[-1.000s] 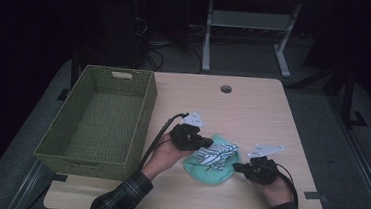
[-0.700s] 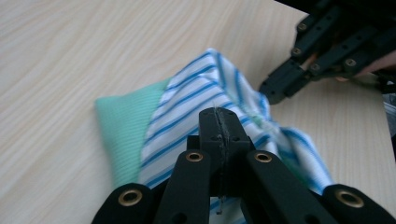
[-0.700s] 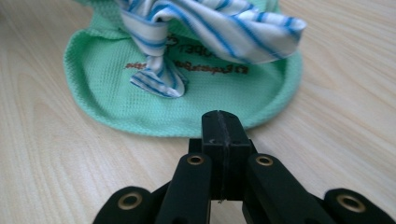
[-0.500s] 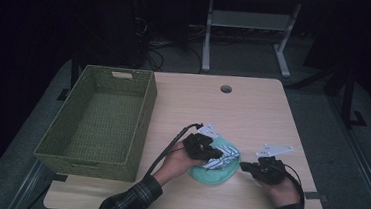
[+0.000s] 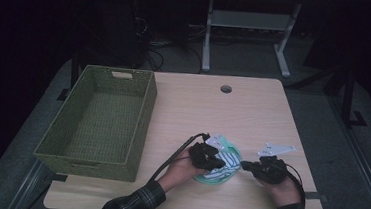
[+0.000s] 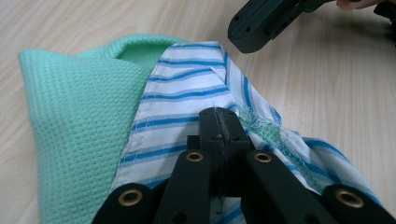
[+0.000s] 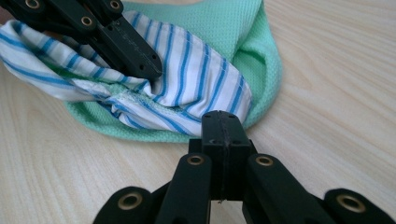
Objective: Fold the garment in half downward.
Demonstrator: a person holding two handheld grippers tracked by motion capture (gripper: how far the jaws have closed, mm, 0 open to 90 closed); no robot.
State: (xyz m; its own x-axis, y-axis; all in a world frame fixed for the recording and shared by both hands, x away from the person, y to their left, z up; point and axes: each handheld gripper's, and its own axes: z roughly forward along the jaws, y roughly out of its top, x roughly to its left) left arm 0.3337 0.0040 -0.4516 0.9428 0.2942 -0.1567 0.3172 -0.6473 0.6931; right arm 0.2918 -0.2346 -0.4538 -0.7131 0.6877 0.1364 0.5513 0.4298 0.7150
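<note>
A white cloth with blue stripes lies crumpled on a mint-green waffle cloth at the table's front. My left gripper is shut, and its tip rests on the striped cloth near a hem; I see no cloth between the jaws. In the right gripper view the left gripper presses down into the striped cloth. My right gripper is shut too, with its tip at the near edge of the pile, just short of the green cloth. From above, the left gripper and the right gripper flank the pile.
A green woven basket with nothing in it stands on the left of the wooden table. A round cable hole sits near the table's far edge. Beyond the table, cables and a metal frame stand on the dark floor.
My left hand has moved right and down onto the cloths. The right hand has stayed about where it was. Both grippers stay shut.
</note>
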